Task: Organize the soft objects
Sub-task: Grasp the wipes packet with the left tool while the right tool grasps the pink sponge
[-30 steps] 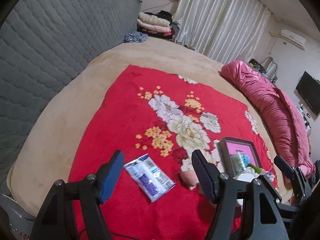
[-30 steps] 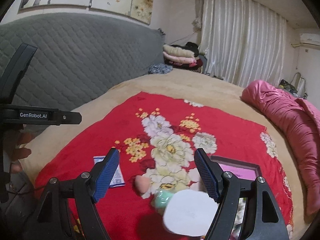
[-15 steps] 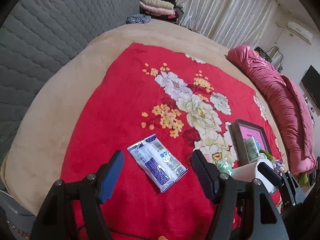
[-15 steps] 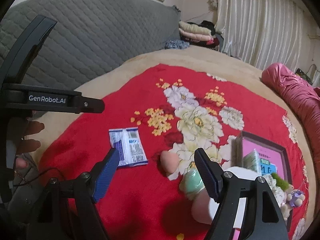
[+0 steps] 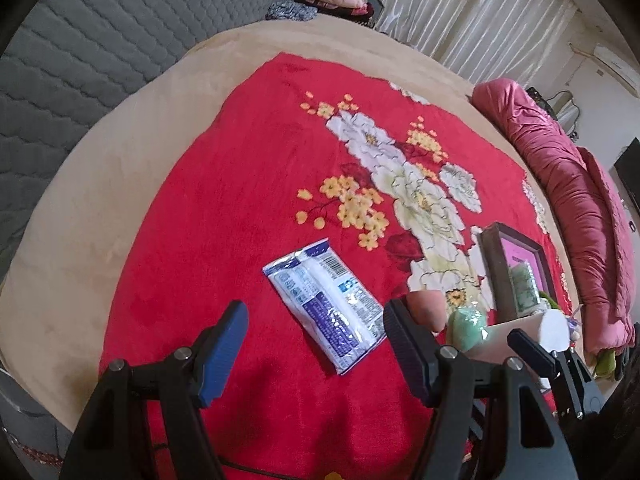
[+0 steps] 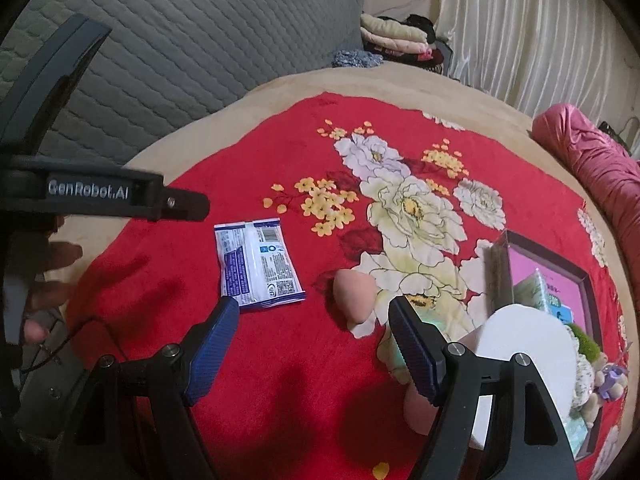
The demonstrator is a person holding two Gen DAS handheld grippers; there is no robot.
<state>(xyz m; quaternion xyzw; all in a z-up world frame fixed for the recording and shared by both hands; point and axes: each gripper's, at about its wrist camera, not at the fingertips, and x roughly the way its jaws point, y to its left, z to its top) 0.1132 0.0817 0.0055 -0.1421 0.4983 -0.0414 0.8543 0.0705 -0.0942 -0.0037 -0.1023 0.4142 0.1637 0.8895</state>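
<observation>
While left claw (image 5: pixel 314 346) gapes, tissue pack (image 5: pixel 326 304) lies between fingers.

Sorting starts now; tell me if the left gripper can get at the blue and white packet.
Probably yes: the left gripper is open, and the packet lies flat just ahead with nothing over it.

Bare red blanket (image 5: pixel 224 208) lying ahead-left of left claw (image 5: pixel 316 344); wipes pack (image 5: pixel 326 304) & pink sponge (image 5: pixel 428 308) sitting btwn/right, blocking.

Open left tool (image 5: pixel 314 344), wipes packet (image 5: pixel 326 304), red blanket (image 5: pixel 240 200)
</observation>
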